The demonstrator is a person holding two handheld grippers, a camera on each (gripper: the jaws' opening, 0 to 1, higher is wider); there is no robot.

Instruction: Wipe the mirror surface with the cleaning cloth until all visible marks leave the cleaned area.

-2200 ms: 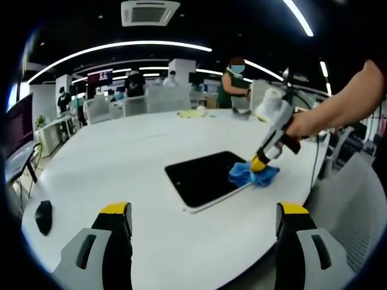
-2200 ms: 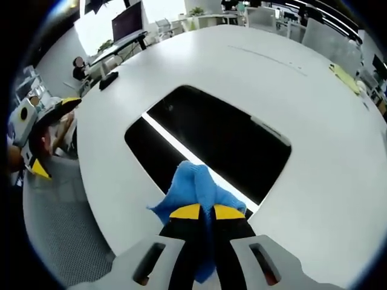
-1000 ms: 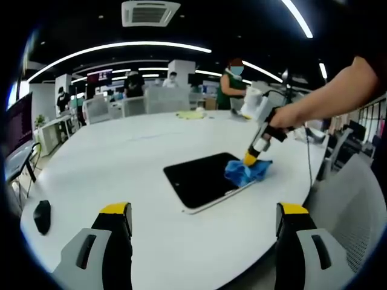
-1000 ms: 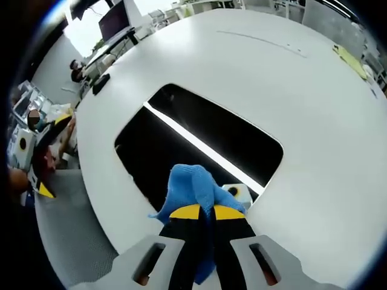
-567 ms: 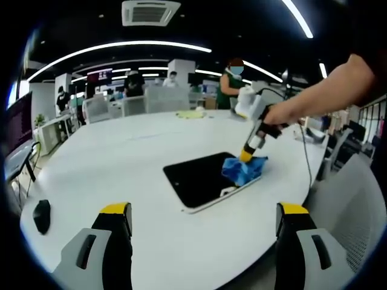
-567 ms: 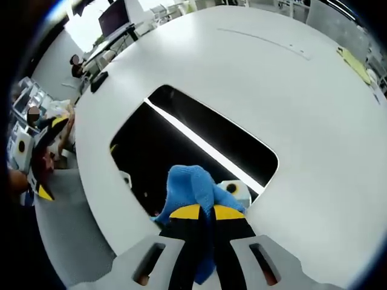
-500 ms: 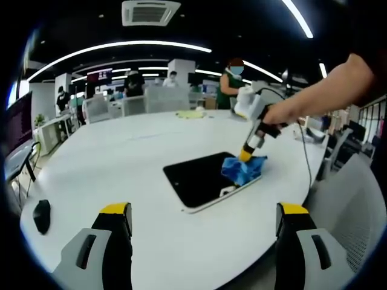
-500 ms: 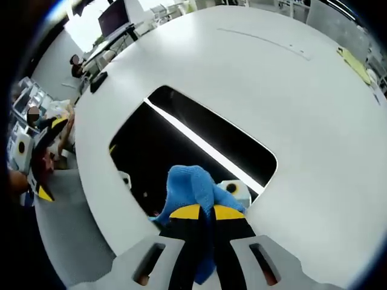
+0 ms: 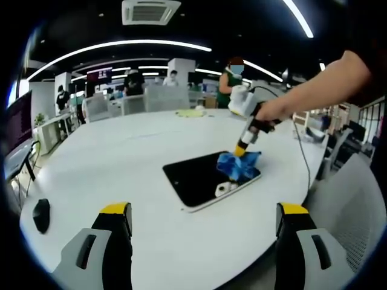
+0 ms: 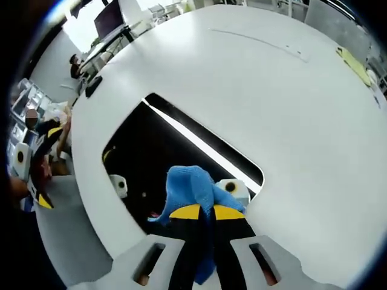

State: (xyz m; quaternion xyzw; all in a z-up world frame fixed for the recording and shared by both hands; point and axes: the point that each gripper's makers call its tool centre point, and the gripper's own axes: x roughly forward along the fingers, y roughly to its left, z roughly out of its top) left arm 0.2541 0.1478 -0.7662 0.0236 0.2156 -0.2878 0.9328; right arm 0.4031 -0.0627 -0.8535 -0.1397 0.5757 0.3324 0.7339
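The blue cloth (image 10: 192,192) is gripped between the closed jaws of the right gripper (image 10: 201,212) and is pressed on the near part of the mirror (image 10: 175,163), which lies flat on the white table (image 10: 290,103) just ahead of these jaws. The lower part of the cloth is hidden between the jaws. The left gripper (image 9: 205,220) is held with its jaws wide apart and empty, and the mirror (image 9: 199,176) is seen well ahead between them, its right edge covered by the cloth (image 9: 237,165); marks on the glass cannot be made out.
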